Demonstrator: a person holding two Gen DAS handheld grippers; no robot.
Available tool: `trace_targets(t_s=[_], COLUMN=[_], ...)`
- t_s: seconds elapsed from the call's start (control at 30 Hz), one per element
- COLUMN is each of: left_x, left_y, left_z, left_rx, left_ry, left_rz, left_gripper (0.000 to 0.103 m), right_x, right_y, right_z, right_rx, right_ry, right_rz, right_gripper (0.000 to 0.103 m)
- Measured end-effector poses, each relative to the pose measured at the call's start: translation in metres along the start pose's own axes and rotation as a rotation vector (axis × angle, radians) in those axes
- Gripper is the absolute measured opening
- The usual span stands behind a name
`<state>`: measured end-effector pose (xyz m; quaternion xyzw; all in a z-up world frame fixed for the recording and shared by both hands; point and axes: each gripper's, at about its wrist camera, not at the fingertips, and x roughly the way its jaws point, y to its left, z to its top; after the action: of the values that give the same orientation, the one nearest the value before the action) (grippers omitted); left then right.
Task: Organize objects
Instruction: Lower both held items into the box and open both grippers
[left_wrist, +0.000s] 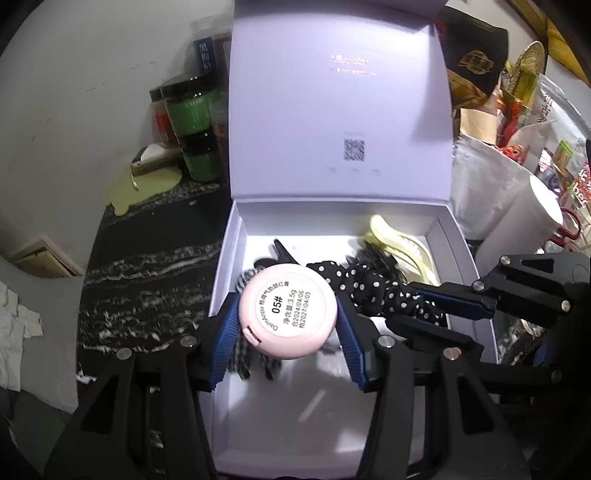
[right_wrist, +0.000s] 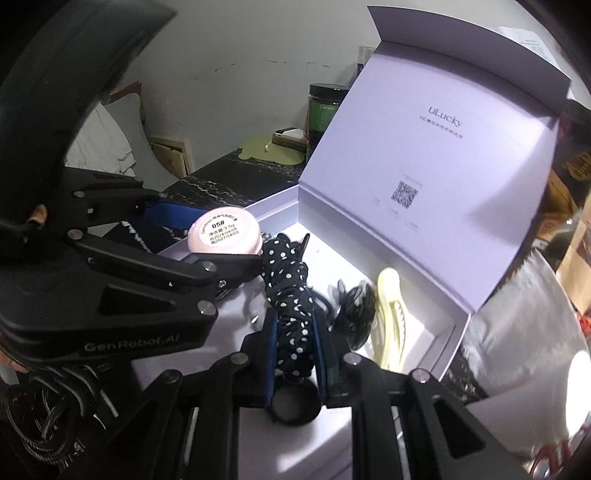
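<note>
Over the open white box, my left gripper is clamped on a round pink compact; its blue pads press the compact's sides, and the white label with "05#" faces the camera. Compact is held clear above the box interior, near the box's left wall. My right gripper is closed tight on a black scrunchie with white polka dots, the fabric pinched between both pads and trailing forward over the box floor. From the left wrist view the same scrunchie runs from the right gripper toward the compact, just beside it.

Inside the box, toward the back right: a pale yellow hair claw and a black tangled hair item, touching each other. Checked fabric lies below the compact. Box lid stands upright, hinged at the rear, QR code visible. Box sits on a dark marbled bench. Green-labelled jars stand at the bench's rear left, beside the lid.
</note>
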<state>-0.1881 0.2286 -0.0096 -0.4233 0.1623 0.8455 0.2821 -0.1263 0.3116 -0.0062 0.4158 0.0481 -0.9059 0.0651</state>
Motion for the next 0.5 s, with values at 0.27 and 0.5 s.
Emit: trace_targets(t_s=[0.27, 0.5], left_x=[0.019, 0.026], left_y=[0.013, 0.007], left_z=[0.018, 0.019], left_rx=[-0.053, -0.031], left_ry=[0.014, 0.030], left_rz=[-0.010, -0.016], left_gripper=[0.049, 0.049], right_x=[0.021, 0.031], right_y=[-0.015, -0.027], right_z=[0.014, 0.009], right_rx=[0.021, 0.051], right_ry=[0.013, 0.036], right_rz=[-0.013, -0.037], right_gripper=[0.017, 0.017])
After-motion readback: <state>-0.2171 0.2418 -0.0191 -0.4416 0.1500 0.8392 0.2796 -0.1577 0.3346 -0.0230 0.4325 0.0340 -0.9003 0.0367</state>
